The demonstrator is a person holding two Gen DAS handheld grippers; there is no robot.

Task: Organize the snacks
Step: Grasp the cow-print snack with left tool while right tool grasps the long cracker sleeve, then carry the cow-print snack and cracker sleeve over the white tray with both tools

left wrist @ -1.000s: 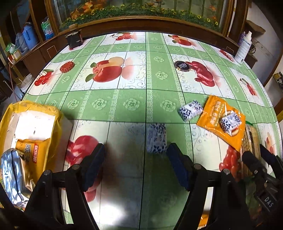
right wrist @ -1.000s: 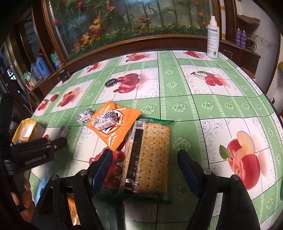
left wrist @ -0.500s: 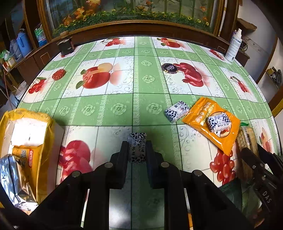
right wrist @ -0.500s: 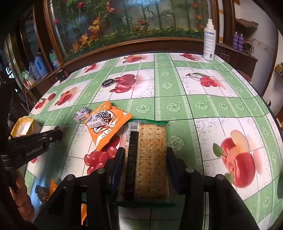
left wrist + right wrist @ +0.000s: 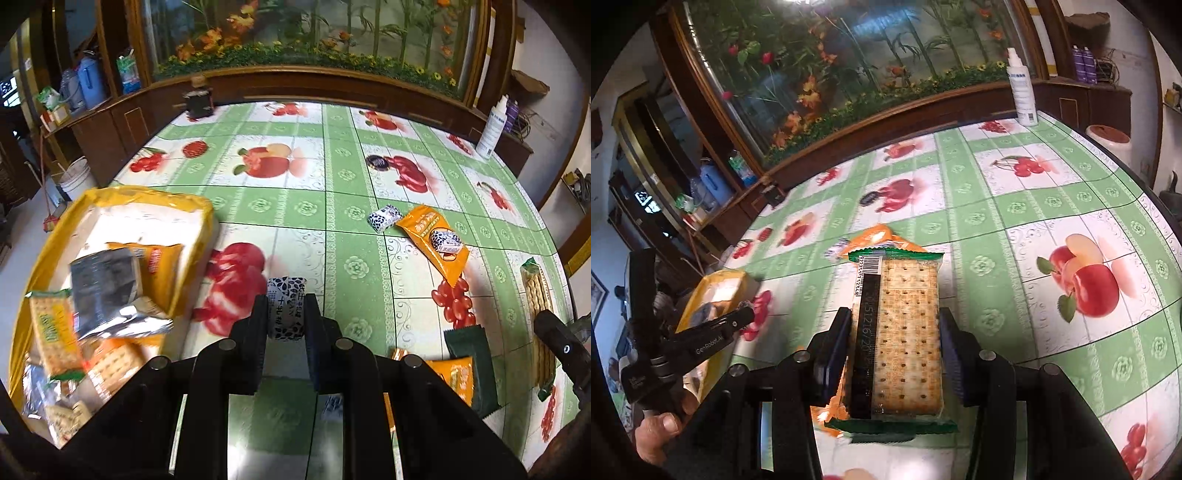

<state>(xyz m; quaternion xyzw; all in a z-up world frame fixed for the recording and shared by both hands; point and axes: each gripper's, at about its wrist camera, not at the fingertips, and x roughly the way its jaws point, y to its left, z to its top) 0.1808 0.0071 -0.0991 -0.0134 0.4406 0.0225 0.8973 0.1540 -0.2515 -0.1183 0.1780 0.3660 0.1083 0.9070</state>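
Over the table's (image 5: 332, 173) near-left part, left gripper (image 5: 286, 314): jaws clamped on a small white candy with black seed print (image 5: 286, 312), held clear of the green fruit-print cloth; wrapper characters too small to read. Gripper body reads "GenRobot.AI" in the right wrist view, a hand (image 5: 661, 424) around its handle.

At the left edge, yellow box (image 5: 184, 206): holds cracker packs, a silver pouch, an orange packet.

Over the near-middle, right gripper (image 5: 894, 350): jaws closed on the long sides of a green-edged cracker pack (image 5: 905, 332), pointing down and forward. Barcode at the pack's far end; date strip partly legible, "1512/6/20".

Toward the right edge: one loose seed-print candy (image 5: 384, 218), an orange snack packet (image 5: 432, 240) with another candy on it.

At the far-right corner: white spray bottle (image 5: 1021, 88), label unreadable.
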